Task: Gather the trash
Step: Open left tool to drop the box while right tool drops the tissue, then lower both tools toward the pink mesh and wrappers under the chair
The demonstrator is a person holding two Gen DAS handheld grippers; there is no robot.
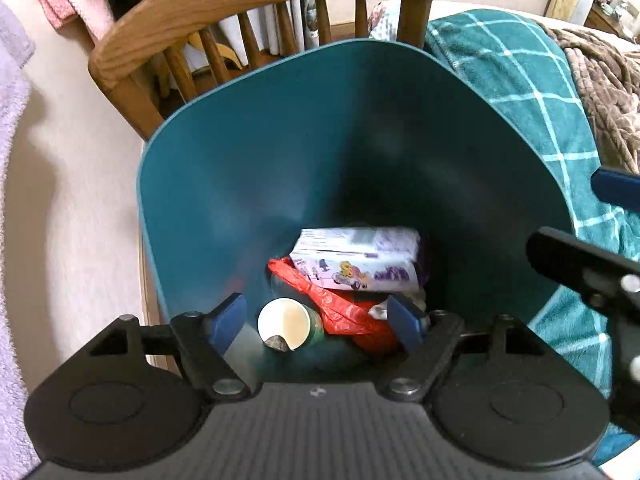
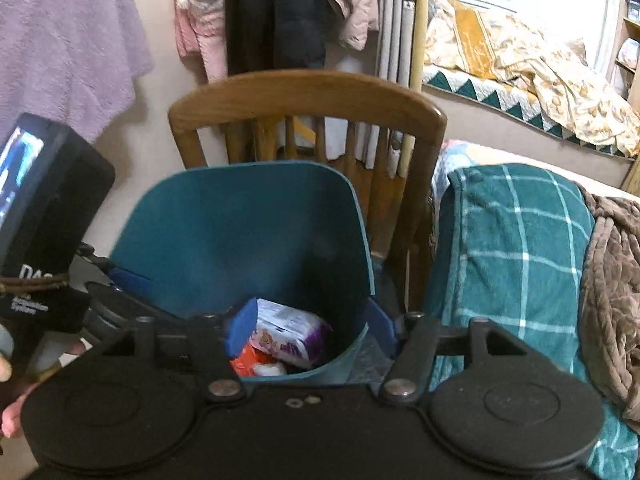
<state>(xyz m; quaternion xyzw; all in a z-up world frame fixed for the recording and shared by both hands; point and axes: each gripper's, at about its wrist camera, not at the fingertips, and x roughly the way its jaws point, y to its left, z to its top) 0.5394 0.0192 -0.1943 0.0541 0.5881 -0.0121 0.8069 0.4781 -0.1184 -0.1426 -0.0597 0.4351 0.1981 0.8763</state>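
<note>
A teal trash bin (image 1: pixel 248 168) stands on the floor; it also shows in the right wrist view (image 2: pixel 240 232). Inside lie a white and purple packet (image 1: pixel 356 260), a red plastic bag (image 1: pixel 340 308) and a white cup with a green wall (image 1: pixel 286 322). The packet (image 2: pixel 288 334) and red bag (image 2: pixel 250 358) show in the right wrist view too. My left gripper (image 1: pixel 320 320) is open and empty over the bin's mouth. My right gripper (image 2: pixel 310 328) is open and empty, its fingers either side of the bin's near right rim.
A wooden chair (image 1: pixel 240 8) stands right behind the bin. A bed with a teal checked blanket (image 1: pixel 520 92) and a brown throw (image 1: pixel 600 92) is to the right. Clothes hang on the wall (image 2: pixel 280 12). Beige floor (image 1: pixel 80 220) lies to the left.
</note>
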